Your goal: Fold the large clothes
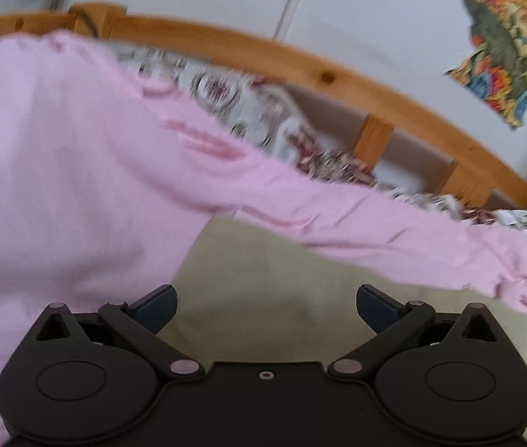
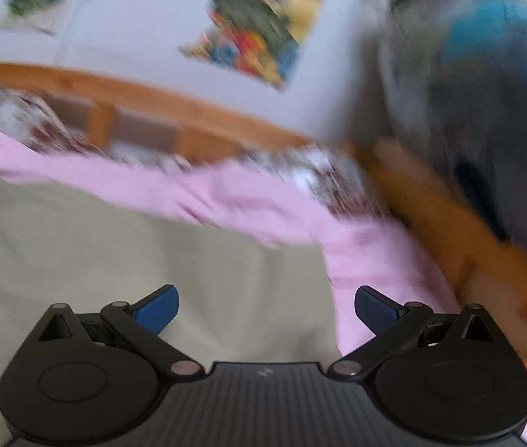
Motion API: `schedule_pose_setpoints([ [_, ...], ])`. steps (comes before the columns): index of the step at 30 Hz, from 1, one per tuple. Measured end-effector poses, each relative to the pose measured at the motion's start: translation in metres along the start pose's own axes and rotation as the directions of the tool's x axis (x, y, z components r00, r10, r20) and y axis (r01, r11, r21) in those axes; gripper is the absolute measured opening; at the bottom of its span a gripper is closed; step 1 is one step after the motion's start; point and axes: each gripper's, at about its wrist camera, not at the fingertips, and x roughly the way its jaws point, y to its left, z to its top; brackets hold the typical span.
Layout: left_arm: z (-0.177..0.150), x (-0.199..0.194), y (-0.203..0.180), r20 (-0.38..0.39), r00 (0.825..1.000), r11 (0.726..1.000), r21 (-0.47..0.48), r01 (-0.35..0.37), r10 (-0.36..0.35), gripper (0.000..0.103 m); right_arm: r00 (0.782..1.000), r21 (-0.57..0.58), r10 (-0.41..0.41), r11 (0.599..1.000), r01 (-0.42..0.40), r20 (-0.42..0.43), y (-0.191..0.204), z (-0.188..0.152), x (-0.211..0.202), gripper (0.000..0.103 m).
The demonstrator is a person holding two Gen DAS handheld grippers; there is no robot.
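Observation:
A large pink garment (image 1: 62, 171) lies spread on a beige bed sheet (image 1: 271, 272). Its body fills the left of the left wrist view and a long sleeve (image 1: 393, 231) runs to the right. My left gripper (image 1: 266, 307) is open and empty above the sheet, just right of the garment's body. In the right wrist view the pink sleeve (image 2: 233, 197) crosses the bed and bends down the right side. My right gripper (image 2: 266, 307) is open and empty, its right finger over the pink cloth (image 2: 375, 260). Both views are motion-blurred.
A patterned red-and-white blanket (image 1: 263, 108) lies behind the garment against a wooden bed rail (image 1: 338, 74). A colourful poster (image 1: 505, 37) hangs on the white wall. A dark blurred mass with blue (image 2: 486, 74) stands past the bed's right rail (image 2: 468, 242).

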Motion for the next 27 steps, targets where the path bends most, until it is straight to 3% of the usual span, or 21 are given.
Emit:
schedule_pose_setpoints([
  [6,0.012,-0.067,-0.020,0.067,0.997,0.998,0.060,0.027,-0.031,0.102,0.976,-0.051,0.203,0.979,-0.199,0.082,0.053,0.017,-0.052,0.103],
  [9,0.002,-0.101,-0.023,0.055,0.998,0.993,0.110,0.032,-0.038,0.102,0.972,-0.121,0.220,0.970,-0.210,0.080,0.082,0.003,-0.065,0.103],
  [14,-0.036,-0.149,-0.022,0.014,0.999,0.986,0.161,0.037,-0.040,0.102,0.980,-0.186,0.159,0.973,-0.136,0.118,0.101,-0.014,-0.078,0.103],
  [17,-0.061,-0.168,-0.016,-0.020,0.999,0.988,0.143,0.051,-0.049,0.102,0.980,-0.155,0.163,0.977,-0.145,0.114,0.103,-0.021,-0.077,0.103],
  [21,-0.090,-0.182,0.000,-0.031,0.997,0.995,0.073,0.067,-0.065,0.102,0.979,-0.073,0.201,0.978,-0.198,0.043,0.103,-0.038,-0.061,0.103],
  [27,-0.119,-0.172,0.027,-0.105,0.989,0.994,-0.045,0.099,-0.103,0.102,0.967,-0.020,0.254,0.967,-0.255,-0.029,0.099,-0.045,-0.045,0.103],
])
